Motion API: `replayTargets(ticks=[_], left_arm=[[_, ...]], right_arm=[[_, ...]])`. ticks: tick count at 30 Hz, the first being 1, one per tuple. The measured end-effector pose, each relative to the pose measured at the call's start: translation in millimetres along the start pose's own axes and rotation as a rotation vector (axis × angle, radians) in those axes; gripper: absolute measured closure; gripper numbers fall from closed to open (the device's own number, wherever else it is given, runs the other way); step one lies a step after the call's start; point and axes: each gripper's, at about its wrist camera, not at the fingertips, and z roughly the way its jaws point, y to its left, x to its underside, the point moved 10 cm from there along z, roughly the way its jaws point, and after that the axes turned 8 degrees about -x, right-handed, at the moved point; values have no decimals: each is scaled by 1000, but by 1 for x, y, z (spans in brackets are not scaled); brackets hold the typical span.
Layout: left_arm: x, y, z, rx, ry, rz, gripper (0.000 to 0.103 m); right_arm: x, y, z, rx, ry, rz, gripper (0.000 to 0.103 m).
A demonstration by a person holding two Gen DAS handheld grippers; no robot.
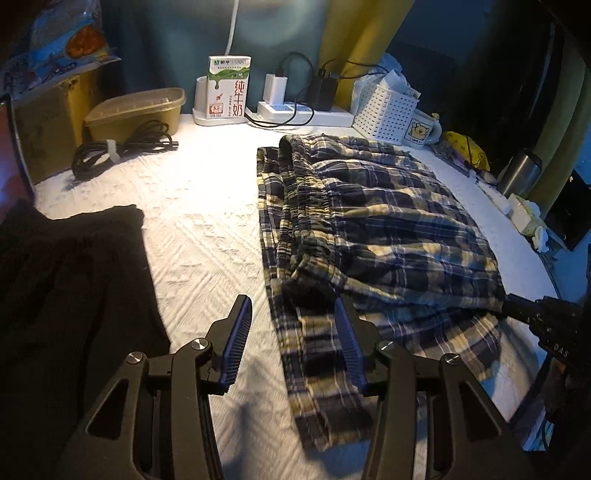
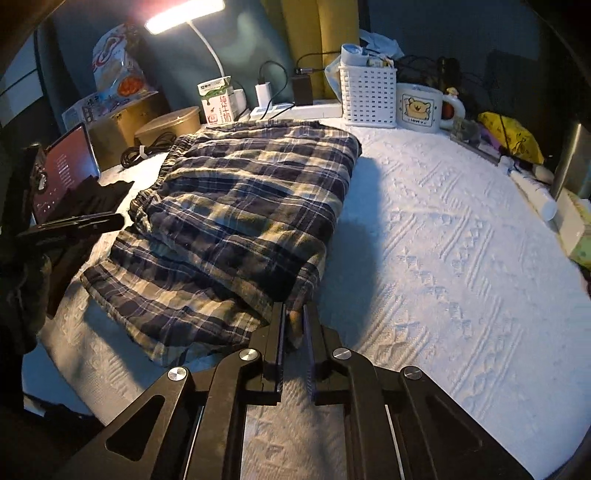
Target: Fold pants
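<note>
Pants [image 2: 243, 206]: soft, floppy, light; folded near the table's [image 2: 461, 240] back edge.
Right tongs [image 2: 294, 317]: pinching the near corner.
Left tongs [image 1: 293, 325]: apart, gripping nothing.
Best hold: corners.

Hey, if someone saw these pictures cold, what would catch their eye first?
The plaid pants, folded in layers in the middle of the white textured bedspread. Next, the right claw, shut on the near corner of the pants, and the left claw, open at their waistband end. Behind, a lit desk lamp glows over a milk carton.
</note>
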Motion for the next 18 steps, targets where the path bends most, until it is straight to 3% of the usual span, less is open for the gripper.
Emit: replayTargets(ticks=[9,18], left_arm=[[14,12,-16,-18,-1,-26,57],[-14,17,-33,-68,-76,-21,53]], right_arm=[[19,-6,5,10,14,37,95],[-3,-10,-9,35,-10,-4,95]])
